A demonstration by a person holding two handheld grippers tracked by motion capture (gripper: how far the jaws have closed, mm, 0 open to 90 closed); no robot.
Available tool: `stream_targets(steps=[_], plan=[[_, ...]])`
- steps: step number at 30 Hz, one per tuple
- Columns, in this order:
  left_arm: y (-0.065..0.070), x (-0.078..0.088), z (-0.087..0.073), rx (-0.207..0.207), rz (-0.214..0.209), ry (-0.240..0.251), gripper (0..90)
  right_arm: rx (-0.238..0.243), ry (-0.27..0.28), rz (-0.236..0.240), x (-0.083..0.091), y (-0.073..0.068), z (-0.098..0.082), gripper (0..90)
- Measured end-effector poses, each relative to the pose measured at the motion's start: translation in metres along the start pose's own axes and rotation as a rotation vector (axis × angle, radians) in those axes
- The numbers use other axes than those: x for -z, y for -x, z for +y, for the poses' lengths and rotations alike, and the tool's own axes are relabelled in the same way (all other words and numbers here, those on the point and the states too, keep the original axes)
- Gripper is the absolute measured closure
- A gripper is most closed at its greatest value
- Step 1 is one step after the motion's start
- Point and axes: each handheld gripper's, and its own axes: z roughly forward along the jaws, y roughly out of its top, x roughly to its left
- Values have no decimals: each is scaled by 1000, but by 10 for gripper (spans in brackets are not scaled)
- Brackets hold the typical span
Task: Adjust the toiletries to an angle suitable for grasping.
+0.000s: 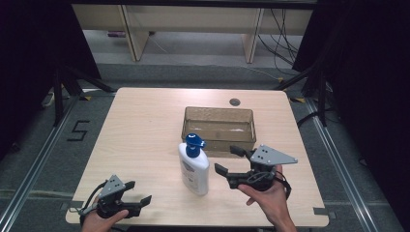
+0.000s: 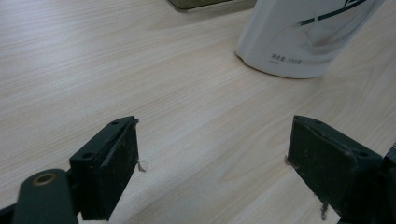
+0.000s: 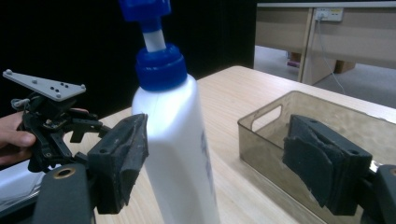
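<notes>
A white pump bottle (image 1: 194, 170) with a blue cap stands upright on the wooden table (image 1: 145, 125), just in front of a translucent brown bin (image 1: 218, 113). My right gripper (image 1: 228, 159) is a little to the bottle's right and points left at it, jaws open. In the right gripper view the bottle (image 3: 173, 135) rises just beyond the open right gripper (image 3: 215, 133), nearer one jaw, with no pad touching it. My left gripper (image 1: 138, 192) is open near the table's front left. Between the left gripper's jaws (image 2: 215, 128) there is bare wood, and the bottle's base (image 2: 299, 42) stands farther ahead.
The bin (image 3: 280, 100) looks empty and has a cut-out handle at its near end. A round cable hole (image 1: 235, 102) sits behind it. In the right gripper view the left gripper (image 3: 86, 128) and its hand show beyond the bottle. Desk legs and cables stand past the table's far edge.
</notes>
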Motion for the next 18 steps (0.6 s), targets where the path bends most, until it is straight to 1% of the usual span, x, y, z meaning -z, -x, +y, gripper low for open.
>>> stream_targets(steps=[1,2,3,4,5,6,7,8,9,10,11,13,14,16,17,18], plan=[[-1,1,0,-11,1,-9,158,-1,-5,2,-1,-1,2,229],[0,1,1,-7,7,-7,158,-3,-5,11,-3,-3,4,230],[-1,1,0,-9,1,-7,158,-7,-15,3,-4,-4,5,230],[0,0,0,-5,1,-4,158,4,-1,12,-7,-4,7,230],[-1,1,0,-12,1,-9,158,38,7,6,-10,-4,10,232],[0,1,1,-10,7,-9,158,37,7,10,-12,-5,11,232],[0,1,1,-11,7,-8,158,24,10,31,-14,-7,12,232],[0,1,0,-9,2,-7,158,34,7,19,-15,-7,13,233],[0,1,0,-9,2,-7,158,44,14,25,-18,-8,14,234],[-1,1,0,-13,1,-9,158,33,7,37,-20,-10,15,235],[-1,1,0,-13,1,-9,158,33,7,37,-20,-10,15,235],[0,1,1,-12,8,-8,158,56,3,29,-27,-11,17,238],[0,1,1,-11,3,-9,158,63,-5,27,-28,-11,18,240],[0,1,0,-15,4,-11,158,63,-2,32,-30,-11,18,243],[0,1,1,-16,4,-11,158,46,-10,41,-32,-13,18,245],[0,1,1,-14,3,-8,158,45,-10,43,-35,-14,19,247]])
